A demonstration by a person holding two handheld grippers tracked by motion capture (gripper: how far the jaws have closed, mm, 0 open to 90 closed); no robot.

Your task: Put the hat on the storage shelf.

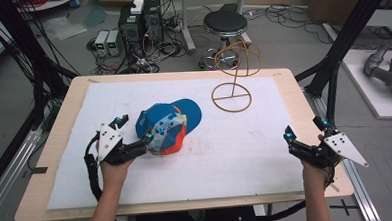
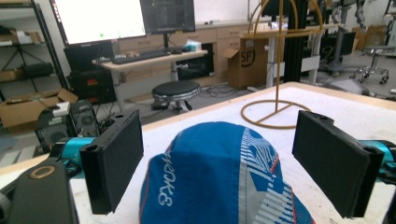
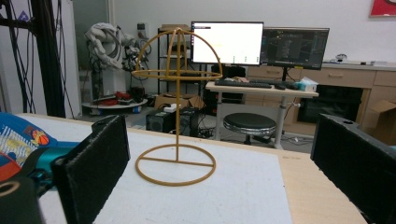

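A blue cap with orange and grey panels lies on the white mat, its brim pointing toward the far right. My left gripper is open at the cap's left side, and in the left gripper view the cap sits between its spread jaws. A gold wire hat stand rises at the far middle of the mat, with its dome on top and a ring base. My right gripper is open at the table's right edge, with the hat stand ahead of it.
A white mat covers most of the wooden table. A black stool and electronics boxes stand on the floor beyond the far edge. A black frame post rises at the right.
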